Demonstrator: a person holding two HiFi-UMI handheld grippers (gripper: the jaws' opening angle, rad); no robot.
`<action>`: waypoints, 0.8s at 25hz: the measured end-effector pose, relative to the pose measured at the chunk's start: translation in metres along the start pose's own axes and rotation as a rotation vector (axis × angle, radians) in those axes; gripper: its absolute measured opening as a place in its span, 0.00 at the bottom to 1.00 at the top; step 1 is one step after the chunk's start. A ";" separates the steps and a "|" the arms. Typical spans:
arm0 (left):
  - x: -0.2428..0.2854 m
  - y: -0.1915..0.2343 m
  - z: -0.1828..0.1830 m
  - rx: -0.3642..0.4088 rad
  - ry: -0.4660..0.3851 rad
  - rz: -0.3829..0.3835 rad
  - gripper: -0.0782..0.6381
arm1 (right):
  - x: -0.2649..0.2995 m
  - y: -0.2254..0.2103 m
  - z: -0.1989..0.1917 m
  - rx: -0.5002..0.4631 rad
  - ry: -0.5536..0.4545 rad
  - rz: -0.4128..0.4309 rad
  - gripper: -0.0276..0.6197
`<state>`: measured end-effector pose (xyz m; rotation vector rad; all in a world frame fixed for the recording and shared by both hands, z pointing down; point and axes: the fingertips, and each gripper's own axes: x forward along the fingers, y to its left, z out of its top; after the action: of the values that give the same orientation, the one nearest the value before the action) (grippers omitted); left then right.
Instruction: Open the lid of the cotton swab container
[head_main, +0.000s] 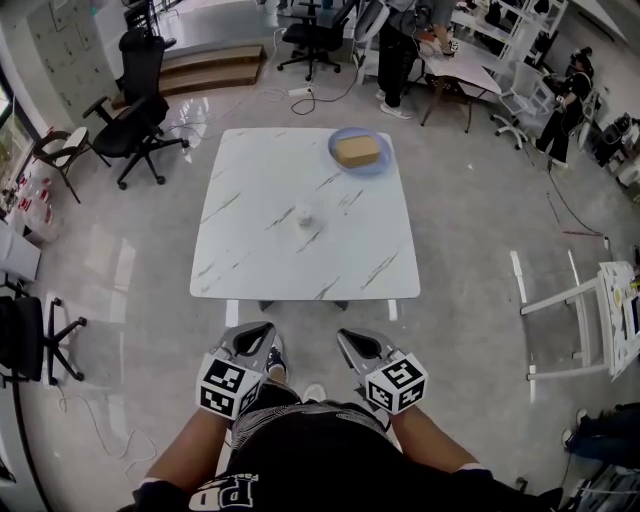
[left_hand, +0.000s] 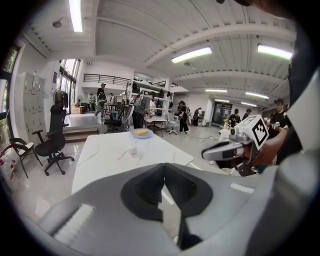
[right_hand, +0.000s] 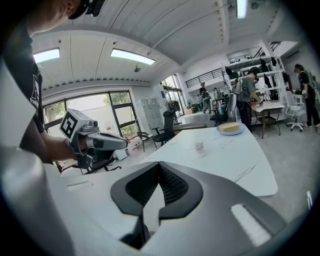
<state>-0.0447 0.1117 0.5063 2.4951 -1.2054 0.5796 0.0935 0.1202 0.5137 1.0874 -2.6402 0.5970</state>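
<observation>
White marble tabletop (head_main: 250, 255) on a glossy workshop floor, with small cotton swab container (head_main: 305, 214) near its middle and blue plate (head_main: 340, 164) at far edge. Held short of near edge, well apart from container: left gripper (head_main: 267, 327) and right gripper (head_main: 343, 335), jaws pressed together, empty.

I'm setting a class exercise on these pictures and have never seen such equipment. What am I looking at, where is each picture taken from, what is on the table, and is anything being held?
There is no robot here. A person holds a two-jaw gripper in each hand. The head view comes from a camera on the person's head and looks down on the left gripper, the right gripper and a white table. The other two views come from cameras riding on the grippers, each looking along its own jaws. On the table stand a small container and a blue plate bearing a tan block. Both grippers are shut and empty, short of the table, touching nothing.
</observation>
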 end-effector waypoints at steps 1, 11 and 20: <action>0.003 0.005 0.005 0.003 -0.004 0.000 0.19 | 0.003 -0.003 0.003 -0.001 0.001 -0.004 0.04; 0.048 0.060 0.031 0.019 0.014 -0.016 0.19 | 0.056 -0.038 0.031 0.014 0.023 -0.025 0.04; 0.093 0.120 0.069 0.034 0.007 -0.056 0.19 | 0.109 -0.075 0.069 0.011 0.043 -0.074 0.04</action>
<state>-0.0721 -0.0532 0.5029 2.5441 -1.1288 0.5984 0.0670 -0.0271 0.5121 1.1560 -2.5513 0.6130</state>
